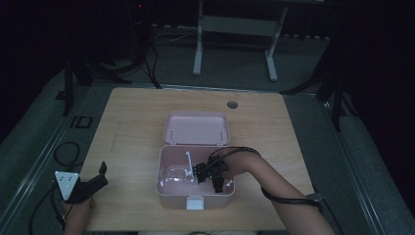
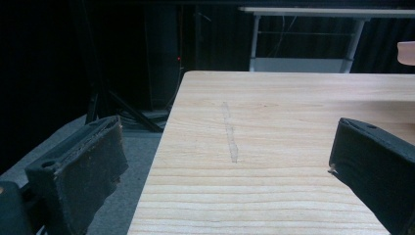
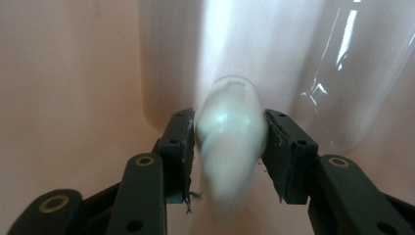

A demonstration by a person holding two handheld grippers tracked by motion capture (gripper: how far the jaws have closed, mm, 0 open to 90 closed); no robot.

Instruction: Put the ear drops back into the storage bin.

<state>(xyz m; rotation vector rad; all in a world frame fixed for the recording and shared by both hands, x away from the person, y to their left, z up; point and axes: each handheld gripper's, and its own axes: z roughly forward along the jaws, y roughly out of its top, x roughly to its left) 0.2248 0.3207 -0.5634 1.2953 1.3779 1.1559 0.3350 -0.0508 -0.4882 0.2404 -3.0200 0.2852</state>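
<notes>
High view, box: a pink box (image 1: pixel 169 188) sits open near the front of the wooden table (image 1: pixel 137 112), its lid (image 1: pixel 196 128) laid back behind it.
High view, right gripper: the right gripper (image 1: pixel 208 172) reaches down inside the box from the right, close to a clear insert (image 1: pixel 178 171) on the floor of the box.
High view, left gripper: the left gripper (image 1: pixel 100 176) rests at the table's front-left corner, well apart from the box.
Left gripper view, jaws: spread wide with nothing between them, only bare table ahead.
Right gripper view, held thing: a pale, rounded, glossy object (image 3: pixel 231 142) is clamped between both jaw pads, its near end blurred; what it is I cannot tell.
Right gripper view, place: the object is inside the box, against its pink wall (image 3: pixel 73 73), with clear plastic to the right.
Handling, judged: it looks light, smooth and probably slippery, so the rounded sides could squirt out under a hard squeeze.
Where to hold, judged: across its widest middle part, as the pads sit now, with modest pressure.
</notes>
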